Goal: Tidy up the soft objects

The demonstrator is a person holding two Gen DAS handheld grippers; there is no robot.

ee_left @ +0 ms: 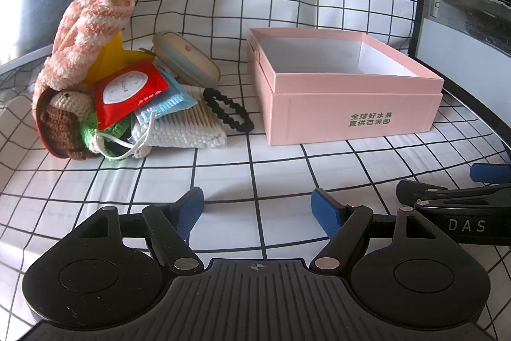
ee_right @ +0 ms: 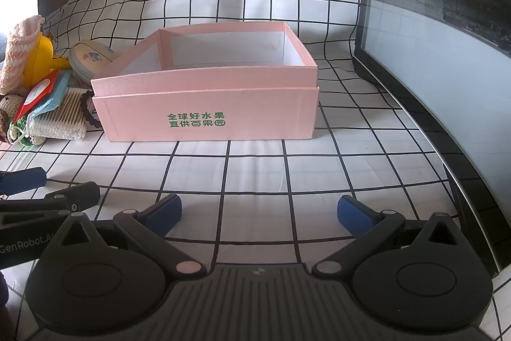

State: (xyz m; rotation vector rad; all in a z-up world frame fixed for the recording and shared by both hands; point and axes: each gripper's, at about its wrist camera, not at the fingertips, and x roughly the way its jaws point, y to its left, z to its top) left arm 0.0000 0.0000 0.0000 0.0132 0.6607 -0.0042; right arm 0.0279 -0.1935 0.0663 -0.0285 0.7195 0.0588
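Both tools gape, gripping nothing — left tool (ee_left: 257, 206), right tool (ee_right: 258, 213). The soft-object pile — striped fuzzy sock (ee_left: 86, 34), crocheted doll (ee_left: 67, 117) — lies left of the pink box (ee_left: 345, 104) on the desk.

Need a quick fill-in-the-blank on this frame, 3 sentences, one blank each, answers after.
1. The pink box holds ____ so far.
2. The black hair tie lies between the cotton swabs and the ____.
3. Both hand-held grippers, left and right, have their jaws ____ and hold nothing.

Answers: nothing; pink box; open
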